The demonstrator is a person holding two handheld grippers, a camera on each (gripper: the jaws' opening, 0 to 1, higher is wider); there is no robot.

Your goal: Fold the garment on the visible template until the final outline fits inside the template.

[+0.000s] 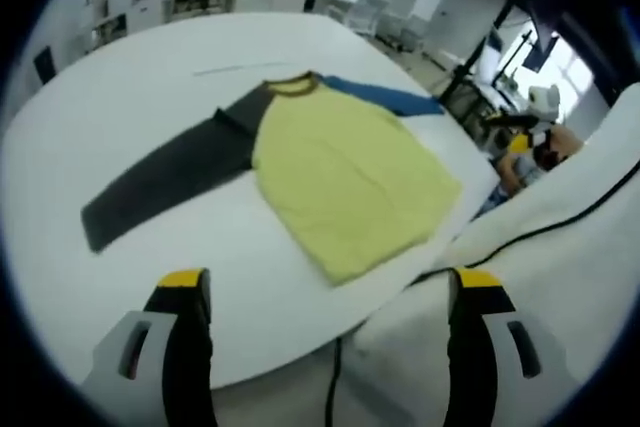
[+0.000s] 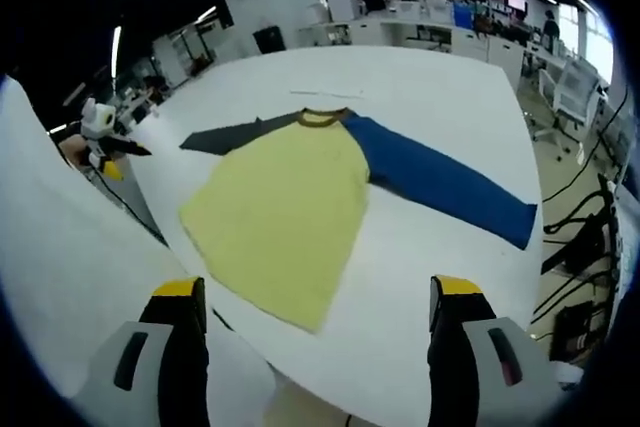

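In the left gripper view we see the left claw (image 1: 330, 297) with its jaws spread wide and nothing between them; the yellow-tipped jaws rise from the bottom edge, above the near rim of the counter (image 1: 120, 97). In the right gripper view the right claw (image 2: 318, 302) is likewise spread wide and empty, poised over the near edge of the same counter.

Beyond both claws we find the garment (image 1: 345, 172), a long-sleeved shirt lying flat and unfolded on the white counter, clear of both claws. Its yellow body (image 2: 285, 207) is spread with the hem towards the claws and the dark-trimmed collar (image 2: 322, 117) on the far side. The dark grey sleeve (image 1: 165, 182) extends fully outward to one side; the blue sleeve (image 2: 440, 182) extends to the other, its cuff near the counter edge. Both sleeves lie straight.

A thin pale line (image 1: 235, 69) is marked on the counter just beyond the collar; we cannot tell whether it belongs to a template.

White cloth (image 1: 560, 247) occupies the near side between the two views. Office desks (image 2: 430, 27) stand well behind the counter.
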